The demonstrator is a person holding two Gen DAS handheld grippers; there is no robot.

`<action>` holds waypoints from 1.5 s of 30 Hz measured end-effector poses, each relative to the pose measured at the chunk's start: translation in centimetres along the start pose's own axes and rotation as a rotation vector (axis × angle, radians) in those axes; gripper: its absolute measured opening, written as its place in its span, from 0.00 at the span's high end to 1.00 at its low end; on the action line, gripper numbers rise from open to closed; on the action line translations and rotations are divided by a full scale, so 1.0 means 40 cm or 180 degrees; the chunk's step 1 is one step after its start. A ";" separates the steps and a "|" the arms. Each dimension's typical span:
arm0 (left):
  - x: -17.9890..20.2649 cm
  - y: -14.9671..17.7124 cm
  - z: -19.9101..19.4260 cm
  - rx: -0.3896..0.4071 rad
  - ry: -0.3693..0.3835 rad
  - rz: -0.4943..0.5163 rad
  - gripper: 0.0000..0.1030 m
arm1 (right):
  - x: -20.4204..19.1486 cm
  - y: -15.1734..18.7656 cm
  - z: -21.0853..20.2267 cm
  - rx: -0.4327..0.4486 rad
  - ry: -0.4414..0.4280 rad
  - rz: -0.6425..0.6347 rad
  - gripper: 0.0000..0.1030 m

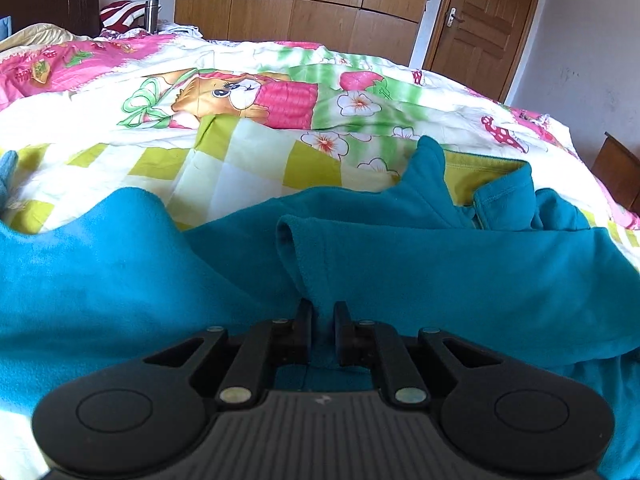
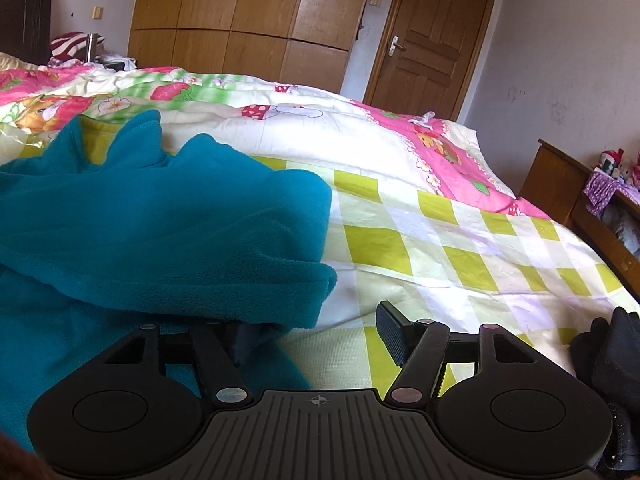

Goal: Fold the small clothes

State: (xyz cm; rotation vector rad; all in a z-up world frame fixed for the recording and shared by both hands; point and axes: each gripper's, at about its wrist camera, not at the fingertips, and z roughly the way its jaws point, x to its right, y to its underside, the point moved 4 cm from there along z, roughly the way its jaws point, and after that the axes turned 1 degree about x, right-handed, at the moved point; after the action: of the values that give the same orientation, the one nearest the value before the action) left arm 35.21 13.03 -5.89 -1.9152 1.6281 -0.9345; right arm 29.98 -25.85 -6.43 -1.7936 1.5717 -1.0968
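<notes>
A teal fleece garment (image 1: 440, 272) lies rumpled on the bed's patterned cover (image 1: 240, 160), with its yellow-green lining showing at the far collar. My left gripper (image 1: 322, 308) is shut on a raised fold of this fleece, which stands up between the two pads. In the right wrist view the same fleece (image 2: 160, 220) fills the left side. My right gripper (image 2: 316, 324) is open at the fleece's right edge. Its right finger (image 2: 390, 332) is bare over the chequered cover (image 2: 440, 240), and its left finger is mostly hidden under the fleece hem.
A wooden wardrobe (image 2: 248, 20) and a door (image 2: 436, 40) stand behind the bed. A wooden shelf unit (image 2: 568, 184) with toys sits at the right. A black-gloved hand (image 2: 612, 352) shows at the right edge. A striped cushion (image 1: 124, 14) and a metal flask (image 1: 152, 14) lie far left.
</notes>
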 end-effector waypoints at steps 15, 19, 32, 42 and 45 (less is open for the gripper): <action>-0.011 -0.033 -0.013 0.0048 -0.0189 -0.0079 0.69 | -0.009 0.002 -0.010 0.0006 -0.0320 0.0145 0.84; 0.012 -0.049 -0.093 0.0350 -0.0327 -0.0104 0.69 | -0.002 0.022 -0.045 0.0091 -0.0231 0.0077 0.74; 0.656 -0.083 -0.006 -0.0124 0.1405 0.1248 0.62 | 0.053 0.035 -0.009 0.0296 -0.0597 0.0230 0.64; 0.796 -0.081 0.235 -0.0330 0.0794 0.1871 0.63 | 0.033 0.004 -0.012 0.0377 -0.0641 0.0063 0.90; 0.795 -0.069 0.290 -0.0273 0.0489 0.1971 0.65 | 0.001 0.008 -0.064 0.0365 -0.0557 0.0085 0.95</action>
State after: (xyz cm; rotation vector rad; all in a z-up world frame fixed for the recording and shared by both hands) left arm 47.92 -18.44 -5.18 -1.2654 2.1938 -0.7645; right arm 27.68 -25.62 -5.31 -1.7370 1.3977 -0.9693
